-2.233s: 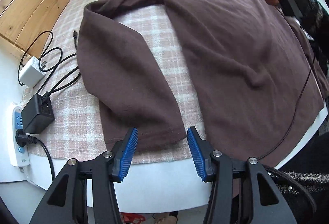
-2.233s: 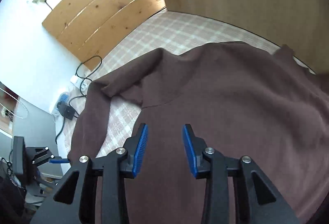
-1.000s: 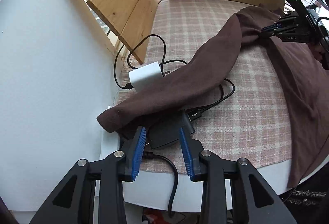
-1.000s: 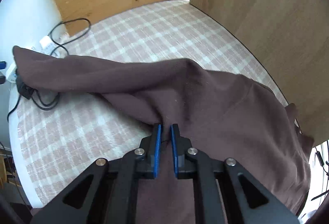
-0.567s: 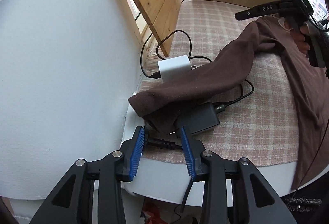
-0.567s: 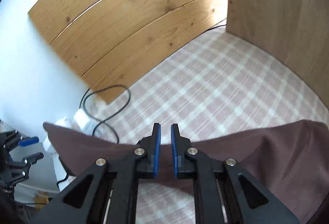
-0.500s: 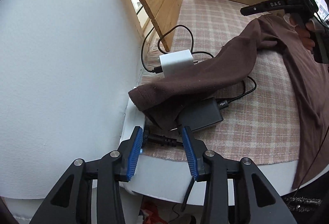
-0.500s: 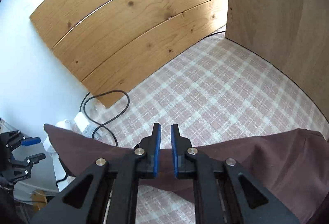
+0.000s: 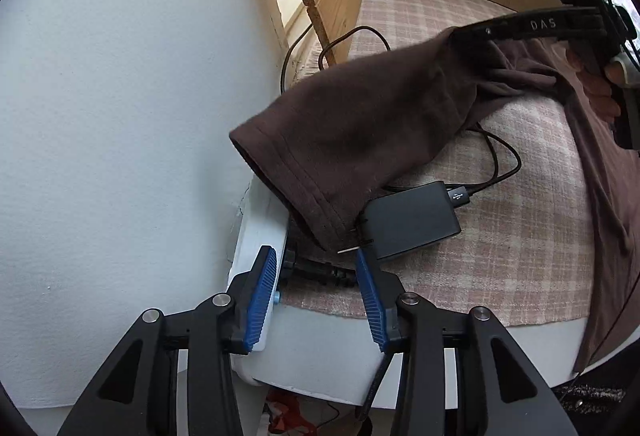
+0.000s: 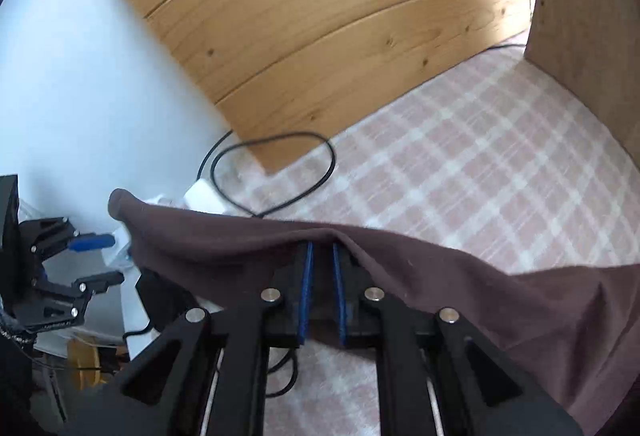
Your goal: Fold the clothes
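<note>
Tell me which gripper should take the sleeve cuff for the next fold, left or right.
Left, probably. The left gripper is empty, jaws apart, just below the sleeve cuff, which hangs over the black charger. The right gripper is already shut on the brown garment farther up the sleeve.

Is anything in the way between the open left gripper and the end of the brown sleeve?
Partly. The sleeve cuff hangs just past the left gripper, but a black charger and a black plug lie right beside and under it.
</note>
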Motion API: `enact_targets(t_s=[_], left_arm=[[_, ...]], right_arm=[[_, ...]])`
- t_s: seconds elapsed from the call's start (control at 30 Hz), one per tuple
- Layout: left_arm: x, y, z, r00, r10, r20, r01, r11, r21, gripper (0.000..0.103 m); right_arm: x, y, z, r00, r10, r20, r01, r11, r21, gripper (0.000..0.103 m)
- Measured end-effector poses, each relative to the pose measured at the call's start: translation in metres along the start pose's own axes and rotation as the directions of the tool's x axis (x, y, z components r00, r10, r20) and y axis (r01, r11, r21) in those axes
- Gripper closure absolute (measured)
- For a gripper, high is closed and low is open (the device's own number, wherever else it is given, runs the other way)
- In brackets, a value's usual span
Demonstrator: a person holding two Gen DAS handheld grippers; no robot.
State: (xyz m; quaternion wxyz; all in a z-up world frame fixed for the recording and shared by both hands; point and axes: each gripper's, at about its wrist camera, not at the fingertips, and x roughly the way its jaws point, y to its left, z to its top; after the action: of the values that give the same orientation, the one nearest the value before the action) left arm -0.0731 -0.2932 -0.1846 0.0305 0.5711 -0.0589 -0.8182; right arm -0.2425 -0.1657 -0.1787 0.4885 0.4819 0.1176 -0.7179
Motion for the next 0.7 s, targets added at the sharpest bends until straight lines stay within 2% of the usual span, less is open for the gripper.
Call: enact_targets(t_s=[0.17, 0.27, 0.4, 0.43, 0.5, 0.53, 0.6, 0.7], left_arm=[[0.007, -0.004, 0.005, 0.999, -0.027, 0.018, 0.027, 1.000, 0.006, 0.063], [0.009, -0.007, 0.012, 0.999, -0.032, 0.021, 0.032, 0.999, 0.008, 0.063], [0.009, -0.014, 0.018, 1.000, -0.016, 0.026, 0.015, 0.999, 0.043, 0.064], [0.009, -0.014, 0.018, 0.999, -0.017, 0.029, 0.016, 0.999, 0.045, 0.066], [0.009, -0.015, 0.020, 0.999, -0.023, 0.031, 0.022, 0.999, 0.047, 0.088], [0.009, -0.014, 0.021, 0.999, -0.028, 0.033, 0.026, 0.999, 0.048, 0.102], [0.007, -0.013, 0.022, 0.998, -0.044, 0.047, 0.041, 0.998, 0.049, 0.103], [0.000, -0.009, 0.025, 0.997, -0.026, 0.071, 0.022, 0.998, 0.059, 0.103]], right_arm=[[-0.040, 0.003, -0.010, 1.000, 0.017, 0.002, -0.017, 0.995, -0.096, 0.091], [-0.061, -0.005, -0.029, 0.999, -0.040, 0.003, 0.040, 0.990, -0.134, 0.086], [-0.066, -0.028, -0.053, 0.987, -0.146, -0.069, 0.131, 0.972, -0.193, 0.081], [-0.063, -0.034, -0.060, 0.981, -0.167, -0.097, 0.144, 0.968, -0.205, 0.081], [-0.055, -0.046, -0.070, 0.973, -0.189, -0.133, 0.157, 0.964, -0.215, 0.080], [-0.051, -0.052, -0.076, 0.968, -0.200, -0.151, 0.164, 0.962, -0.221, 0.080], [-0.043, -0.057, -0.078, 0.961, -0.232, -0.152, 0.193, 0.952, -0.238, 0.080], [-0.034, -0.058, -0.076, 0.955, -0.256, -0.148, 0.208, 0.938, -0.277, 0.080]])
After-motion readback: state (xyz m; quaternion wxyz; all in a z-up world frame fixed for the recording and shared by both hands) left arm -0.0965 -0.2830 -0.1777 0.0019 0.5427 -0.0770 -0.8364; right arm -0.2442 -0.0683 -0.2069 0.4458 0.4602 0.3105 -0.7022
